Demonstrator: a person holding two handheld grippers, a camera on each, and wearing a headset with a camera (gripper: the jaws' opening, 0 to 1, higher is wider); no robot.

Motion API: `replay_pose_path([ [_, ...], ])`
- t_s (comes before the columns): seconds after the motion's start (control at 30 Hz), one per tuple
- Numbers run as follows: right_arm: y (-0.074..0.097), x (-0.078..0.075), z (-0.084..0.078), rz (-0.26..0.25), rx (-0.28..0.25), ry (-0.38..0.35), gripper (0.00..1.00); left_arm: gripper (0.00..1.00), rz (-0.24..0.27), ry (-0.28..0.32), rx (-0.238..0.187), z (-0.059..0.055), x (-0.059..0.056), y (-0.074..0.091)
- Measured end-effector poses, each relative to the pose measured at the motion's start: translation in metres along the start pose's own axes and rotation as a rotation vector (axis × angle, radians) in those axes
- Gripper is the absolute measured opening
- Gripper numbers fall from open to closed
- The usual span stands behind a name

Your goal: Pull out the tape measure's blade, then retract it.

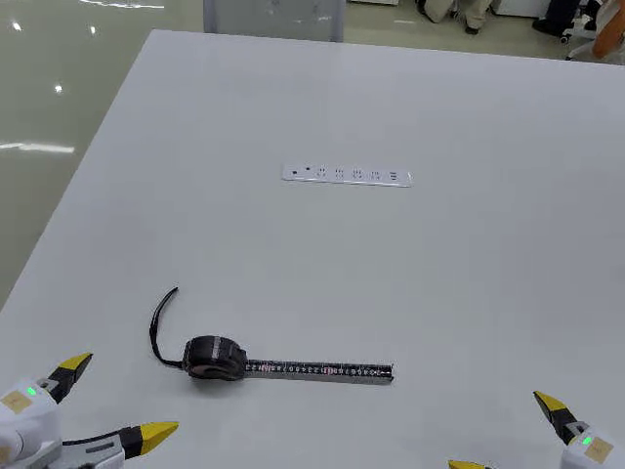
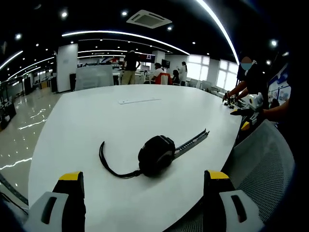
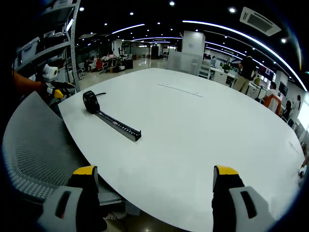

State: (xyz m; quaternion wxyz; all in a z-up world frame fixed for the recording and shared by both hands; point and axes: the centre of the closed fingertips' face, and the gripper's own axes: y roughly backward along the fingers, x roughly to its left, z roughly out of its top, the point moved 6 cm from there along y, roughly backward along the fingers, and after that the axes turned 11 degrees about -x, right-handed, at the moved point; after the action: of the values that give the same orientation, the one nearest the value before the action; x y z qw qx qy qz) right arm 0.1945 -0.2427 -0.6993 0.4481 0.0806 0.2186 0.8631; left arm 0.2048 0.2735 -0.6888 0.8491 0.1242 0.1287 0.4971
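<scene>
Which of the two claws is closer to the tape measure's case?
The left claw: the case lies just ahead of it; the right claw sits beyond the blade's tip.

You're in an open-plan office — strip ceiling lights (image 2: 120,33), a ceiling air-conditioner (image 2: 148,19), glossy floor (image 1: 59,107), people at desks (image 2: 157,71) beyond your white table (image 1: 449,283).

Black tape measure (image 1: 215,357), blade (image 1: 319,370) extended

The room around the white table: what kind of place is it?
Most likely a large open-plan office or workshop hall. The wide white table has a power strip on it, a ceiling air-conditioning unit and long strip lights are overhead, and people stand at desks farther back.
</scene>
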Motion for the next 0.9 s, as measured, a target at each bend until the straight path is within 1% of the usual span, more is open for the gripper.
replay_pose_path([
  [0.03,0.001,-0.001,0.000,-0.006,-0.003,-0.004,1.00,1.00,-0.001,-0.007,0.003,-0.001,0.001,-0.001],
  [0.07,0.003,0.000,0.000,-0.009,-0.006,-0.015,1.00,1.00,0.006,-0.027,0.024,-0.002,0.002,-0.003],
  [0.13,0.004,-0.001,-0.001,-0.010,-0.002,-0.015,1.00,1.00,-0.012,-0.014,0.016,-0.001,-0.002,-0.004],
  [0.23,0.006,-0.002,0.000,-0.003,-0.001,-0.013,1.00,1.00,-0.014,-0.023,0.016,-0.001,-0.006,-0.005],
  [0.33,0.006,-0.003,0.002,-0.001,-0.002,-0.010,1.00,1.00,-0.020,-0.010,0.016,-0.002,-0.008,-0.005],
  [0.43,0.006,-0.001,0.002,0.016,-0.005,-0.007,1.00,1.00,-0.022,0.001,0.021,-0.003,-0.009,-0.003],
  [0.5,0.005,0.002,0.003,0.031,-0.004,0.003,1.00,1.00,-0.022,-0.004,0.021,-0.003,-0.008,0.000],
  [0.67,0.001,0.010,0.002,0.062,0.013,0.026,1.00,1.00,-0.019,0.001,0.012,-0.004,-0.005,0.005],
  [0.73,0.001,0.012,0.001,0.069,0.021,0.048,1.00,1.00,-0.021,0.000,0.009,-0.004,-0.006,0.005],
  [0.8,0.001,0.012,0.002,0.072,0.022,0.053,1.00,1.00,-0.019,-0.002,0.011,-0.003,-0.006,0.006],
  [0.9,0.002,0.011,0.002,0.068,0.017,0.057,1.00,1.00,-0.015,-0.001,0.004,0.001,-0.007,0.007],
])
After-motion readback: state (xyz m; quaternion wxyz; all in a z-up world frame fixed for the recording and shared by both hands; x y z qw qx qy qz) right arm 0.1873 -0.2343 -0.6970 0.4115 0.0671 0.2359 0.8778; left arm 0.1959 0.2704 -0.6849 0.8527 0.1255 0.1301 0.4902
